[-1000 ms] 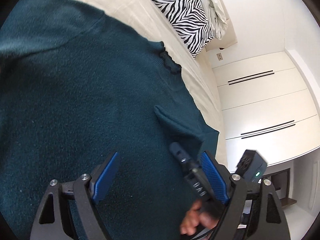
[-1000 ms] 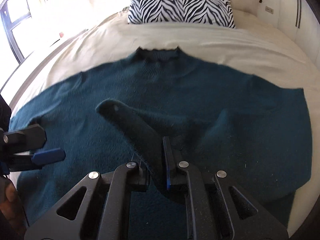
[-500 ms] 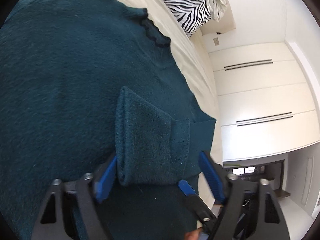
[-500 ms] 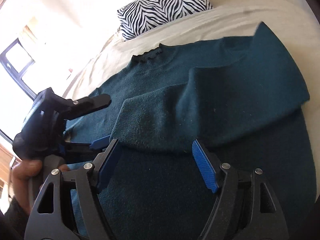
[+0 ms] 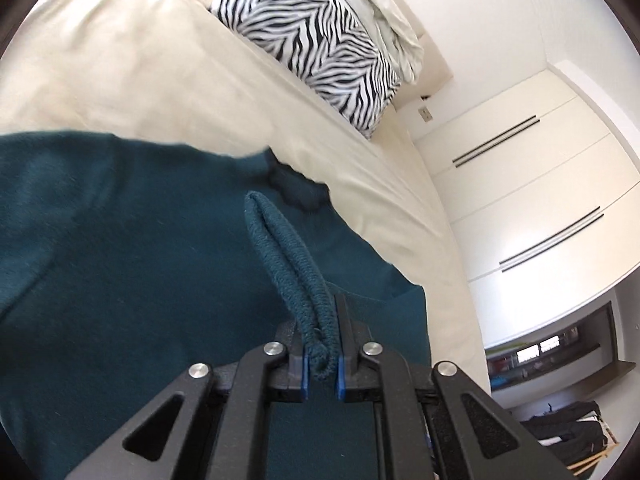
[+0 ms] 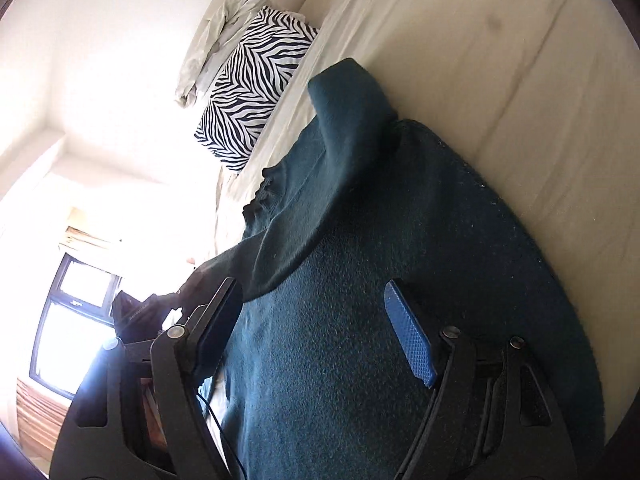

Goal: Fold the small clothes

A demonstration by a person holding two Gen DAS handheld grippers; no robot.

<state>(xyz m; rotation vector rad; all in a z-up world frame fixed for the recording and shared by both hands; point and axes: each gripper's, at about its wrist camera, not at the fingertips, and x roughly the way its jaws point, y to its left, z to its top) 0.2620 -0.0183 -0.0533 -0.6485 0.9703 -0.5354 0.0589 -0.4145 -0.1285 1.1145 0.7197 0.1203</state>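
Observation:
A dark teal knit sweater lies spread on a cream bed. My left gripper is shut on the ribbed cuff of one sleeve and holds it lifted above the sweater's body. In the right wrist view the sweater fills the middle, with its frilled collar toward the pillow and one sleeve folded across the chest. My right gripper is open and empty, just above the sweater's lower part.
The cream bed carries a zebra-print pillow and a crumpled pale cloth at its head. White wardrobe doors stand beside the bed. A bright window shows in the right wrist view.
My left gripper has shut on the sleeve cuff and lifted it. My right gripper let go of the sleeve earlier, stays open, and has swung toward the sweater's right side.

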